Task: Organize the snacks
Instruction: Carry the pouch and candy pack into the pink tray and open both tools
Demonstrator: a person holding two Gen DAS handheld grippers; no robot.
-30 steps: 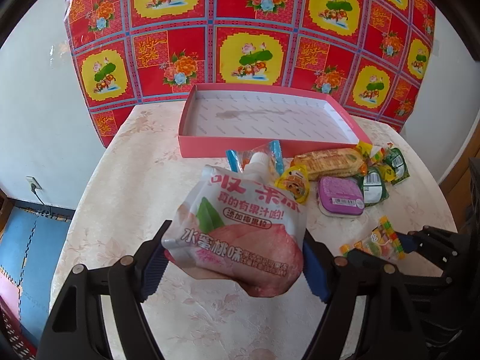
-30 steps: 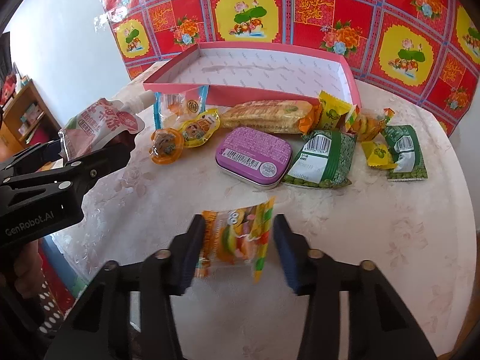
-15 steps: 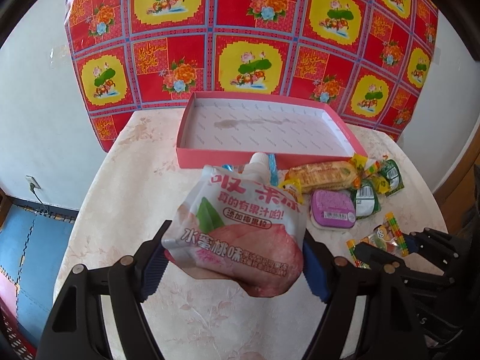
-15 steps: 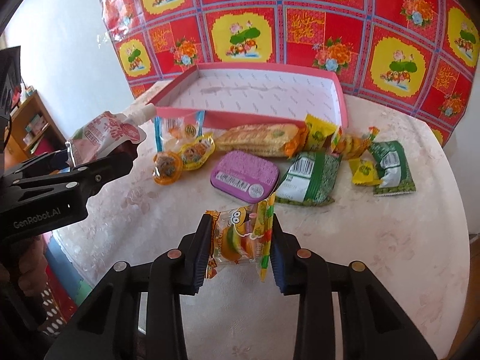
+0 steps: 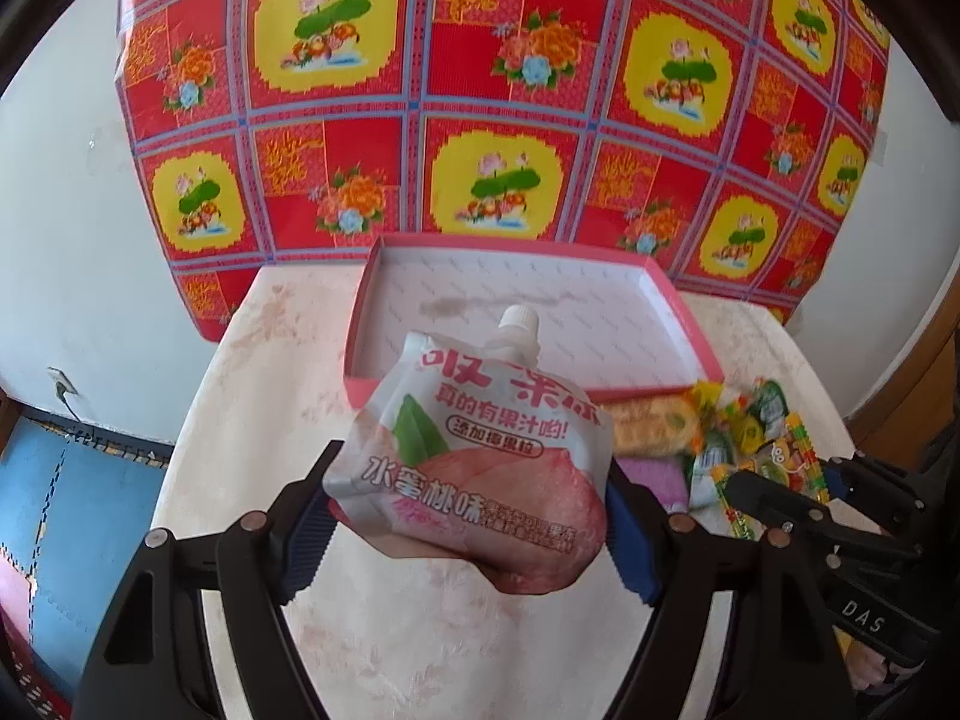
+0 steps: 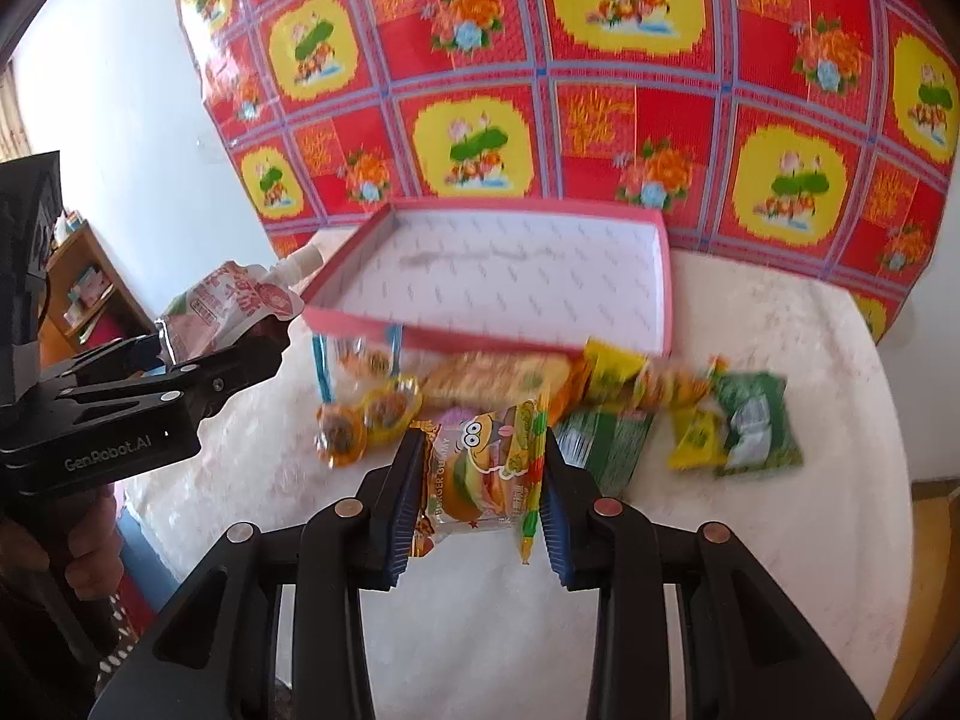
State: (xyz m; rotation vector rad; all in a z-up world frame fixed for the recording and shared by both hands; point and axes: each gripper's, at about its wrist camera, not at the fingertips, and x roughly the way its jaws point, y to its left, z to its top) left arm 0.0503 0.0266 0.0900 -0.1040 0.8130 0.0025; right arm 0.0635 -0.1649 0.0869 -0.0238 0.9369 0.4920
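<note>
A white and pink soft jelly pouch with a white screw cap [image 5: 474, 462] hangs above the table, cap toward a shallow pink cardboard box with white inside [image 5: 528, 312]. A small burger gummy packet in bright plastic [image 6: 480, 474] is also lifted. Other snack packets [image 6: 606, 402] lie in a row just before the box.

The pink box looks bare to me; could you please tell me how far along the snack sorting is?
Nothing is packed yet: the pink box holds no snacks. In hand: the left gripper grips a peach pouch, and the right gripper a gummy packet. Left: the snacks on the table.
</note>
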